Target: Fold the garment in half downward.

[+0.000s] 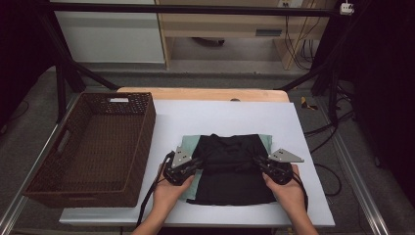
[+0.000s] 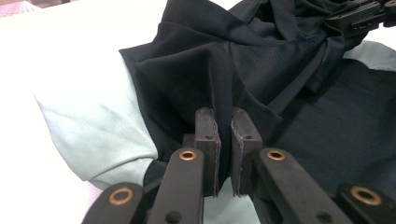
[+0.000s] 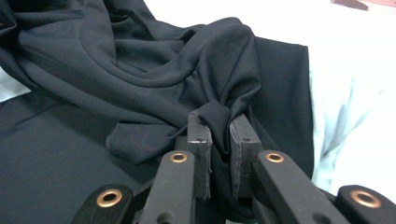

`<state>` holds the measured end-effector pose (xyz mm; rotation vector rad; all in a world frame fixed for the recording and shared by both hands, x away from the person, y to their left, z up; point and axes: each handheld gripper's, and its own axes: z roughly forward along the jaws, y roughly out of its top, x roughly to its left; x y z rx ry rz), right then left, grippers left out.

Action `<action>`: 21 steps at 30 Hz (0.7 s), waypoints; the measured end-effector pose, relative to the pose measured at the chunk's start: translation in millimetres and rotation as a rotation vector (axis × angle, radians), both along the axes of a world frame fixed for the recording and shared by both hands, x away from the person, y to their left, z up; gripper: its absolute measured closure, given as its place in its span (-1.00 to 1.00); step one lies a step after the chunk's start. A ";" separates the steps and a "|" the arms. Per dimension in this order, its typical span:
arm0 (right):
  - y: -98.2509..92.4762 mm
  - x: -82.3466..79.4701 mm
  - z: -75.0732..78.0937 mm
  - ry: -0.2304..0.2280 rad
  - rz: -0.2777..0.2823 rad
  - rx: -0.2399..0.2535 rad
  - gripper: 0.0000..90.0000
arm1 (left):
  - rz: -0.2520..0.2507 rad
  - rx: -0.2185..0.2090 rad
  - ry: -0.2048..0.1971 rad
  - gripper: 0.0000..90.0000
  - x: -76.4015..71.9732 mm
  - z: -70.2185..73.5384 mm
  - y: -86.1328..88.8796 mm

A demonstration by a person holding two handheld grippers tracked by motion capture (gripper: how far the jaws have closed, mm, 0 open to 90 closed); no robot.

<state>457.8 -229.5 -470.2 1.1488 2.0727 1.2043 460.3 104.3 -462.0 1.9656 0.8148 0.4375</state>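
Grippers' fingers (image 2: 207, 135) clamping black garment (image 1: 230, 169)

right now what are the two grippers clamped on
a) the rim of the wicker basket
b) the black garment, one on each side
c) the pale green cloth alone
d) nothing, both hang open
b: the left gripper and right gripper each pinch a fold of the black garment.

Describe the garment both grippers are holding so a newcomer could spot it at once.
On the white table cover, right of the brown wicker basket, lies a black garment. It lies on a pale green cloth, the only dark fabric there, pinched by the left gripper and right gripper.
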 end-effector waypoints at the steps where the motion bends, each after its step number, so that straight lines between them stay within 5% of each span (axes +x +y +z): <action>1: -0.4 -1.9 -1.5 0.004 0.000 -0.008 0.81 | -0.007 0.007 0.002 0.86 -0.7 -0.4 -0.7; 21: -2.8 -9.4 4.7 -0.006 0.006 -0.016 0.80 | -0.033 0.030 0.023 0.85 -8.3 -0.2 -0.4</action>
